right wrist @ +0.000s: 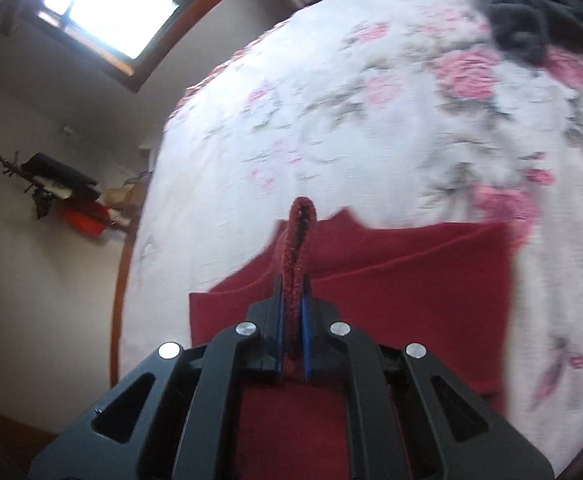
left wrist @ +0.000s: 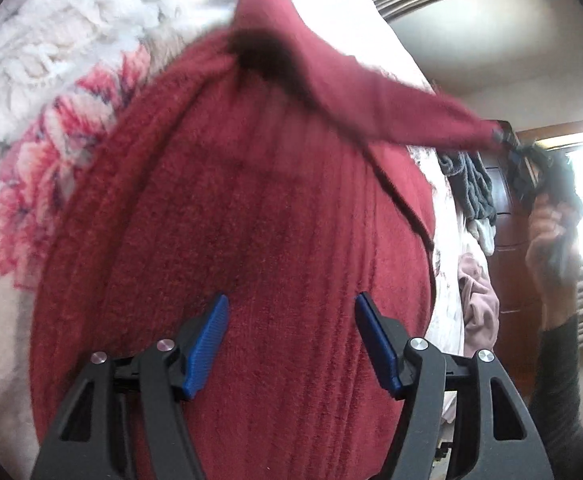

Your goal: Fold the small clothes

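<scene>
So, quick labels from both wrist views.
Sweater: dark red ribbed knit sweater (left wrist: 251, 240), spread on the bed, filling most of the left wrist view; seen in the right wrist view (right wrist: 411, 280) lying flat near the bed's near edge.
Sleeve: one part of the sweater (left wrist: 371, 92) is lifted off the rest and pulled out to the right, blurred; can't tell for sure if it's a sleeve or an edge.
Left gripper: (left wrist: 291, 312) hovers just above the sweater body, blue pads (left wrist: 207, 344) wide apart, nothing between them; contact with the knit can't be told.
Right gripper: (right wrist: 293, 320) jaws narrow, pinching a folded strip of the red knit that sticks out past the tips (right wrist: 301, 232). In the left wrist view it's at far right (left wrist: 507, 140), blurred, at the end of the lifted part.
Hand: person's hand (left wrist: 551, 240) holds the right gripper, dark sleeve (left wrist: 559, 380) below it.
Bed cover: white with pink flower print (right wrist: 331, 120), under the sweater; fluffy white texture at far left in the left view (left wrist: 51, 60).
Other clothes: dark grey pile (right wrist: 523, 20) at far right of the bed; grey (left wrist: 471, 188) and pale pink (left wrist: 479, 300) pieces at the bed's right edge.
Room: window (right wrist: 111, 4) far left, wall rack with dark and red items (right wrist: 63, 188).
</scene>
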